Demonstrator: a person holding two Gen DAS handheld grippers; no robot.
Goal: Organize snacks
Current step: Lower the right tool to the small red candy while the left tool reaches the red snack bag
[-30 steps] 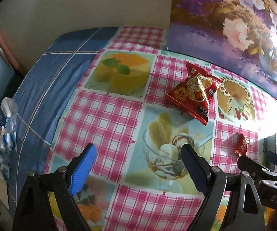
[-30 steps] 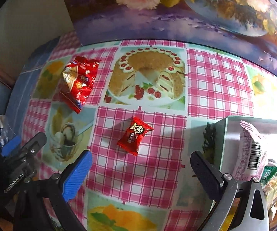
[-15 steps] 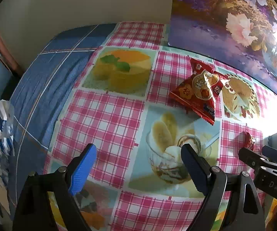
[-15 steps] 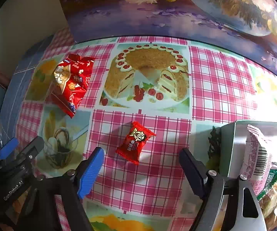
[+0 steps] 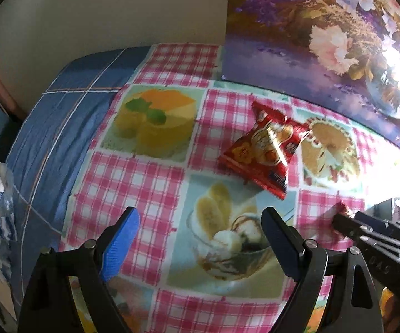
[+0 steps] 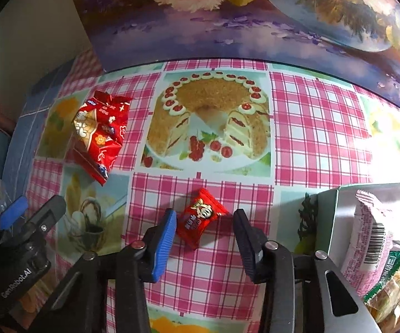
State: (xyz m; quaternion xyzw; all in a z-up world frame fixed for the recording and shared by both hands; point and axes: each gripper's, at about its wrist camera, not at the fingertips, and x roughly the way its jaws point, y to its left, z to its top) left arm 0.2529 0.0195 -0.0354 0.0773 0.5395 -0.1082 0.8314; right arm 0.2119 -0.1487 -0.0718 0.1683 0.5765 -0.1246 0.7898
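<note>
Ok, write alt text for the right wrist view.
The right gripper, jaws closing, straddles a small red snack packet lying on a pink checked tablecloth printed with desserts. A larger red snack bag lies at upper left, and a box holding more snacks sits at right.

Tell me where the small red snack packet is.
In the right wrist view, the small red snack packet lies on the checked tablecloth between the closing right tongs, below the printed cake.
</note>
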